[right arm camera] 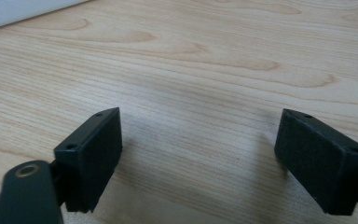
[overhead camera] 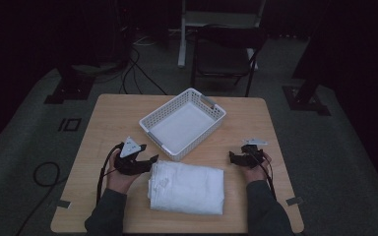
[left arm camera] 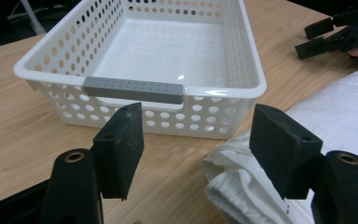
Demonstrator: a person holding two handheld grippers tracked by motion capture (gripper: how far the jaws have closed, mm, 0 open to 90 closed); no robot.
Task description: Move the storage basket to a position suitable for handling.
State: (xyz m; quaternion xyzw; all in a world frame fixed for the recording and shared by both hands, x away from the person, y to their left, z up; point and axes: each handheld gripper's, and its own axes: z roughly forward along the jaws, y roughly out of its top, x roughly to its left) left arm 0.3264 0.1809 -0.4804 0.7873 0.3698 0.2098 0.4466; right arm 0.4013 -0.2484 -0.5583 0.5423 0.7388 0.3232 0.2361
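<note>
A folded white towel (overhead camera: 187, 187) is shown lying flat on the wooden bench (overhead camera: 108, 118), near the front edge and between the two hands, just in front of an empty white basket (overhead camera: 153, 118) that is set at an angle at mid-bench. The work is judged to be at its start: the towel is not yet gripped, and its transfer to the basket, the likely aim, remains wholly undone. The left tongs (overhead camera: 150, 160) are held half open at the towel's left corner, with nothing pressed between the pads; in the left gripper view that corner (left arm camera: 242, 177) is seen just beside the right-hand pad, though contact cannot be told. The right tongs (overhead camera: 232, 157) are spread wide over bare wood, close to the towel's right end, and are empty. The towel appears soft and thick, with layered, rounded folds. The basket is of rigid, glossy plastic, rectangular, with perforated walls, a smooth solid floor and a grey bar handle (left arm camera: 133, 89) on its near end. The bench top shows a pale, matt wood grain.
</note>
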